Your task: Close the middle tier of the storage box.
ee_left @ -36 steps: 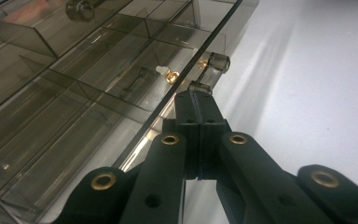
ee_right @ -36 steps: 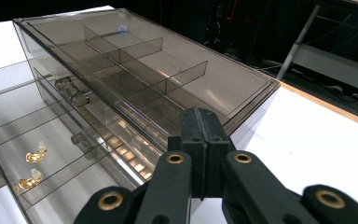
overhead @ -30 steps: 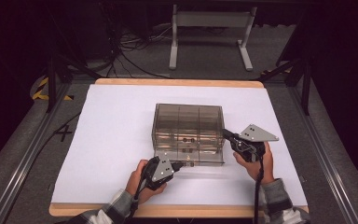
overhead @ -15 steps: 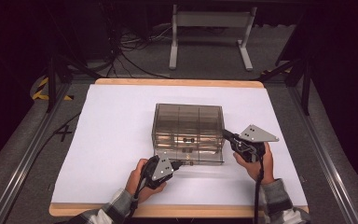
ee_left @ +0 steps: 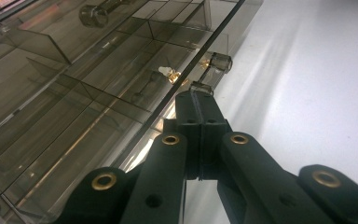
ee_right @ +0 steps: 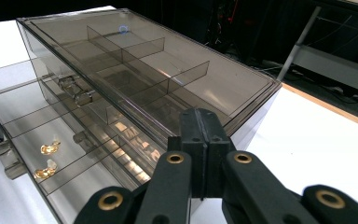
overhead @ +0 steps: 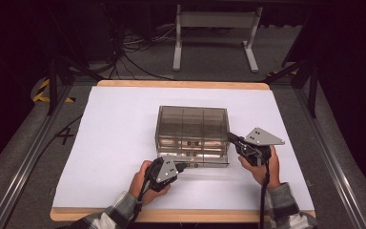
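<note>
- Smoked acrylic drawer organiser (overhead: 192,125) mid-table on white sheet (overhead: 109,143), bottom drawer (overhead: 198,163) pulled out (gold earrings inside).
- Left gripper (ee_left: 196,100) clamped on drawer knob (ee_left: 200,87); right gripper (ee_right: 200,122) closed empty, pressed against cabinet's corner.
- Likely snags: knob slipping free, drawer overshooting, cabinet sliding.

Jaws closed against smoky organizer box (ee_right: 135,79) corner; bottom drawer (ee_right: 51,154) out.

Plaid sleeves (overhead: 286,205), black jaws, brass rivets
</note>
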Demonstrator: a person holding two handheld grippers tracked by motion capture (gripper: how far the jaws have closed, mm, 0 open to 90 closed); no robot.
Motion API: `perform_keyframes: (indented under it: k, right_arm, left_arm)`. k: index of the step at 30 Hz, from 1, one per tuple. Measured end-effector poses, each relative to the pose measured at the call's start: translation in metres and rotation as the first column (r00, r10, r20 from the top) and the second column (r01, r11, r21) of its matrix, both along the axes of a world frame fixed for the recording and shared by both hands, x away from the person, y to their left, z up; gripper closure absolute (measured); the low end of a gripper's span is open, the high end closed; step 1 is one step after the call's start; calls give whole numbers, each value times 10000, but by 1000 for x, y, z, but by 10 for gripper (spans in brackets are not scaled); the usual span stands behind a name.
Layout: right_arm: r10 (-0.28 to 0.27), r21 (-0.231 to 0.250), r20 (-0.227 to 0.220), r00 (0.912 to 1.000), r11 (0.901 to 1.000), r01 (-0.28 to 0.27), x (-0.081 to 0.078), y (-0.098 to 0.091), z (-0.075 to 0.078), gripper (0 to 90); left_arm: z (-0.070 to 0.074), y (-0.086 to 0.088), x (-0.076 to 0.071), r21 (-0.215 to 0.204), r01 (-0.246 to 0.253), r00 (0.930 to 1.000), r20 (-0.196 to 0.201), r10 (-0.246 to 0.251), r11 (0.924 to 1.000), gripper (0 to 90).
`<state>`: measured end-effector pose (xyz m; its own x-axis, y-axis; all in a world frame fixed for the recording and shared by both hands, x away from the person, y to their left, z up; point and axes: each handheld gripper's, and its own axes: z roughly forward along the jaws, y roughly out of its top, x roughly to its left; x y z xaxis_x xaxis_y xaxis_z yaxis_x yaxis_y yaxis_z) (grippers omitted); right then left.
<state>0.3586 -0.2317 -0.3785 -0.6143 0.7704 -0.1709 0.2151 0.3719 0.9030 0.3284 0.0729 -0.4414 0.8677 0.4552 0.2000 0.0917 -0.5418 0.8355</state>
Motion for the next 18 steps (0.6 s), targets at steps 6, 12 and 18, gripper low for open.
perform_keyframes:
  k: [6,12,18]
  right_arm:
    - [12,-15,10,10000,10000,-12,0,0,0,900]
    - [16,-11,11,10000,10000,-16,0,0,0,900]
    - [14,-23,-6,10000,10000,-14,0,0,0,900]
  left_arm:
    - [1,-1,2,-90,-76,10000,50,76,9999,898]
    - [1,-1,5,-160,-186,9998,50,187,9997,897]
    - [2,-2,8,-122,-233,9997,97,234,9997,897]
